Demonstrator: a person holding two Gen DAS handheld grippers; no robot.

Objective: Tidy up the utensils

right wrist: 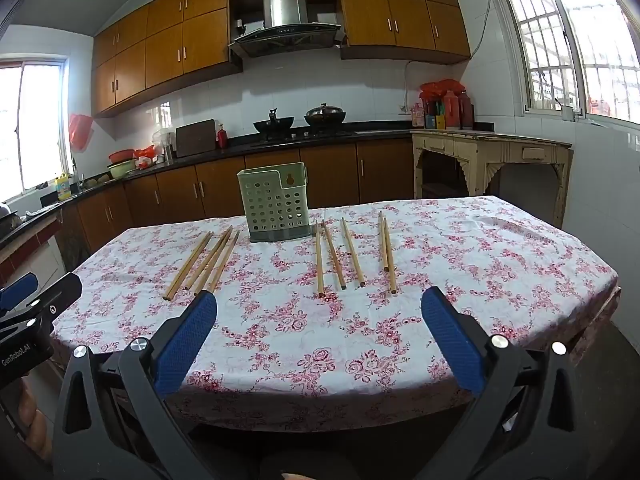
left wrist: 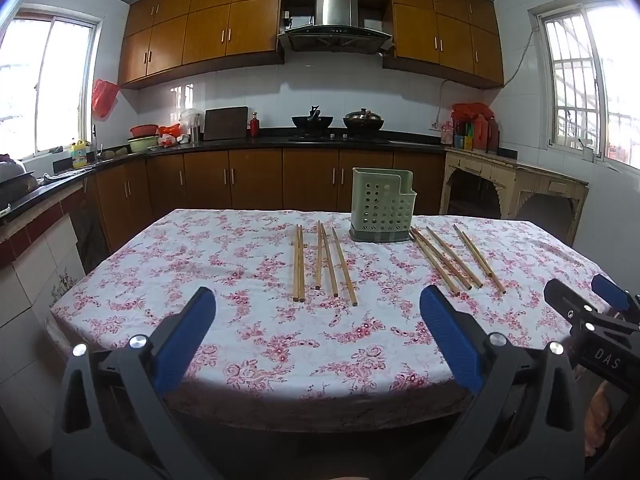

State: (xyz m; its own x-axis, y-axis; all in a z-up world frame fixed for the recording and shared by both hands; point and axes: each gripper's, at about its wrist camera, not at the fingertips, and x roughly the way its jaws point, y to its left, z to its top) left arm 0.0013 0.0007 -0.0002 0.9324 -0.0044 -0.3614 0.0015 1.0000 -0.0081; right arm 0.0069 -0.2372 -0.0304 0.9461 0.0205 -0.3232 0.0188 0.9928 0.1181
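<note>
A flowery tablecloth [left wrist: 248, 320] covers the table. Behind it, two black pots [left wrist: 312, 121] sit on the stove. A red bag [left wrist: 103, 97] hangs by the window [left wrist: 44, 84].

Daylight is pouring through barred windows [right wrist: 560, 48] on both side walls, brightening the white tiled walls [left wrist: 340, 84] of a kitchen. Orange-brown wooden cabinets [left wrist: 208, 28] are running above and below a black countertop [left wrist: 240, 145], with a steel range hood [left wrist: 335, 20] hanging over the stove. A worn cream wooden side table [right wrist: 492, 152] is standing under the right window, and a pink-flowered white tablecloth [left wrist: 248, 320] is covering the dining table in front.
</note>
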